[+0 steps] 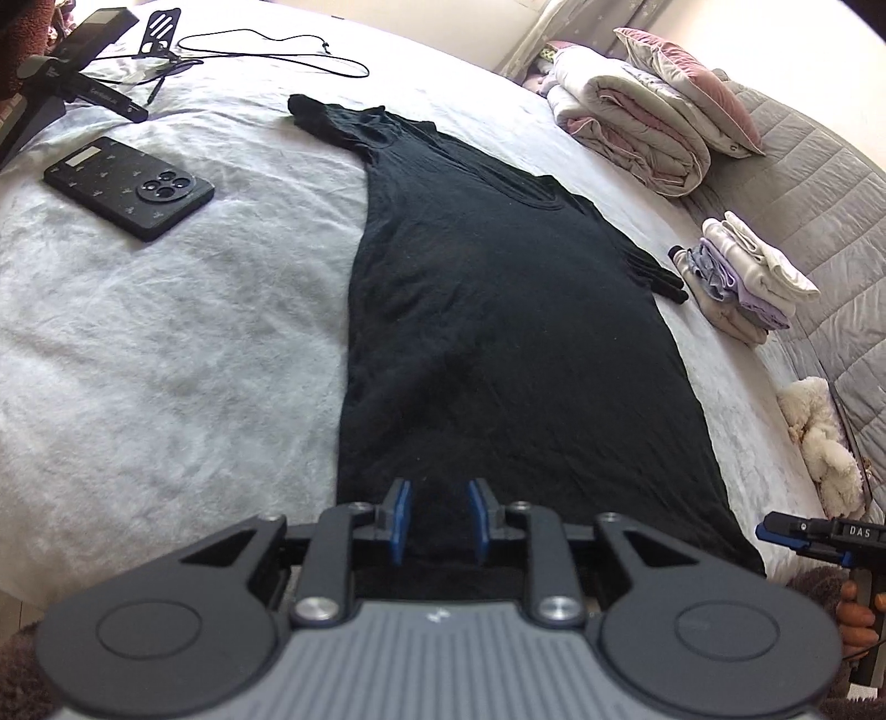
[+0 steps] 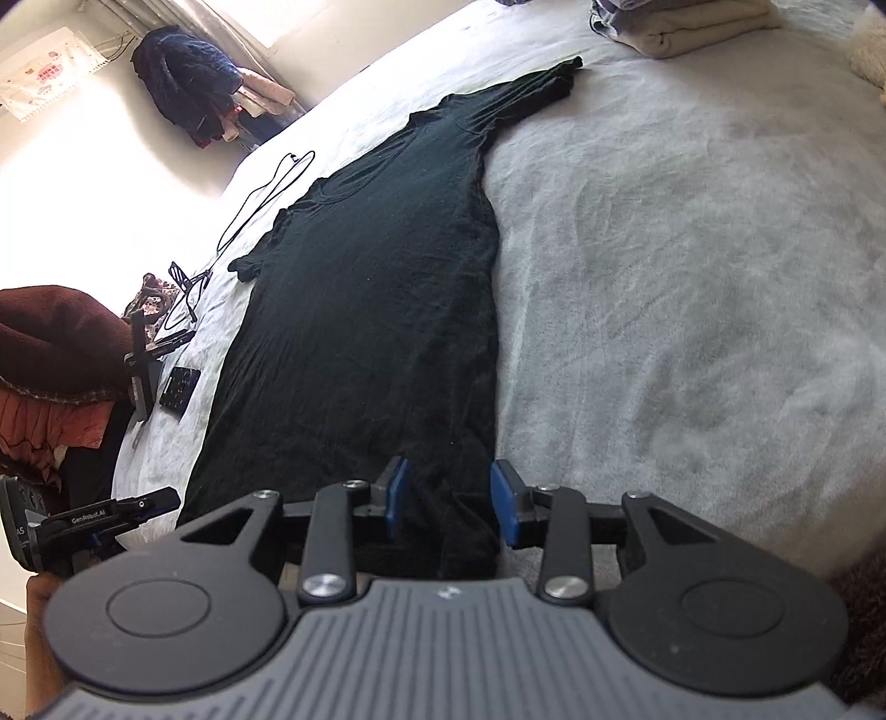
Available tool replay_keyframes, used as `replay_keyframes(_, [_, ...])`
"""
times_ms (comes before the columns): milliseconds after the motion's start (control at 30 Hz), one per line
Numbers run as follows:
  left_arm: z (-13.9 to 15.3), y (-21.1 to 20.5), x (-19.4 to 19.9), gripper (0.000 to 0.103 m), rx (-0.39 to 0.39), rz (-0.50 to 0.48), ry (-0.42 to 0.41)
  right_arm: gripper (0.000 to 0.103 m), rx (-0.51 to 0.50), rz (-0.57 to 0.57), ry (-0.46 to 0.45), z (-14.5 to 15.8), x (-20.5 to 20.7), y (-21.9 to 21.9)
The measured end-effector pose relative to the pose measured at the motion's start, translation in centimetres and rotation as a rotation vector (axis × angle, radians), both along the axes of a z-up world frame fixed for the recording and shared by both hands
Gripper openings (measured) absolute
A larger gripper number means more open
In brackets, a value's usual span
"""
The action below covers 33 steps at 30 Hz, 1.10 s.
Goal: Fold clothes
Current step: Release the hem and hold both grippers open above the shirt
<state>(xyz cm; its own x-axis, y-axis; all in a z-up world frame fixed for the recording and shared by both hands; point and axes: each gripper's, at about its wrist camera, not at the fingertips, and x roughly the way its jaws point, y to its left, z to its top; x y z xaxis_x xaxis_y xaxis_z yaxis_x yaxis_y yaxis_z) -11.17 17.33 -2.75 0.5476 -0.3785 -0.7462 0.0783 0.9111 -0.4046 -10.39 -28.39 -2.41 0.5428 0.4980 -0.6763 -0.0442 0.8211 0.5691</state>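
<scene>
A black T-shirt lies spread flat on the pale bed cover, hem toward me, sleeves out to both sides. It also shows in the right wrist view. My left gripper is open, its blue pads over the hem near the shirt's left corner. My right gripper is open over the hem at the shirt's right corner. Neither holds any cloth. The right gripper's body shows at the right edge of the left wrist view.
A black phone lies on the bed left of the shirt. A cable and a stand lie at the far left. Folded clothes and rolled bedding sit at the right, with a plush toy.
</scene>
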Motion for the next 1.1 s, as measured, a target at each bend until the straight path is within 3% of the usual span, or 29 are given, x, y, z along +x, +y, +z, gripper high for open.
replay_keyframes(167, [-1.3, -0.7, 0.7, 0.023, 0.049, -0.022, 0.061, 0.038, -0.012, 0.035, 0.018, -0.7, 1.3, 1.2])
replay_keyframes(300, [-1.1, 0.3, 0.5, 0.023, 0.039, -0.013, 0.07, 0.038, -0.045, 0.031, 0.048, -1.2, 1.5, 1.0])
replay_keyframes(633, [0.4, 2.5, 2.0, 0.028, 0.051, 0.068, 0.027, 0.038, -0.024, 0.006, 0.043, -0.5, 3.0, 0.1])
replay_keyframes(833, [0.8, 1.9, 3.7, 0.037, 0.07, 0.072, 0.01, 0.04, -0.031, 0.04, 0.029, 0.1, 4.8, 1.4])
replay_keyframes(1100, [0.6, 0.6, 4.8, 0.04, 0.088, 0.101, -0.014, 0.042, -0.03, 0.077, 0.016, 0.0, 6.1, 3.1])
